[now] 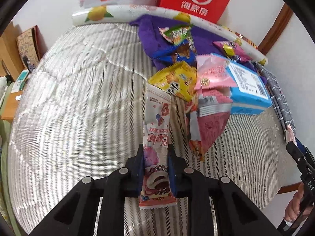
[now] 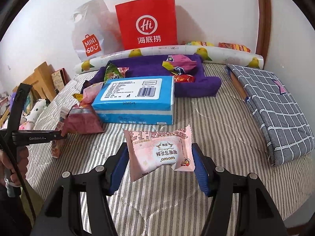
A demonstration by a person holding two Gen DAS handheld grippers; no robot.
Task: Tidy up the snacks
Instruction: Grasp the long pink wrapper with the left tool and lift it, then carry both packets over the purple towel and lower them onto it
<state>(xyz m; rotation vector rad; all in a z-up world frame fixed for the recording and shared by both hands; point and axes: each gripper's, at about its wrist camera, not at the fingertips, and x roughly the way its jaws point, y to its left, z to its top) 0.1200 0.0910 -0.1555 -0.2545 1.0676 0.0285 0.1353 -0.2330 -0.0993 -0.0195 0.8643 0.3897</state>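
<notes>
Left gripper (image 1: pixel 155 157) clamps long wafer pack (image 1: pixel 156 137) low, may swing; right gripper (image 2: pixel 160 161) pinches pink pouch (image 2: pixel 160 151) edges, may slip

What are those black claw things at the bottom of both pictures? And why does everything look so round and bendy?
Those claws are grabbing tools. A person holds one in each hand, and each tool carries a small camera looking along its two fingers. The lens bends the view, so the striped bed cover looks round.

One picture comes from the left gripper. It is pinching a long white and pink snack stick wrapper.

The other comes from the right gripper, which is squeezing a pale pink puffy snack packet between its blue pads.

On the bed lie a blue and white tissue pack, a purple cloth with small bright snack packets, and a grey checked folded fabric. A red paper bag stands behind.
</notes>
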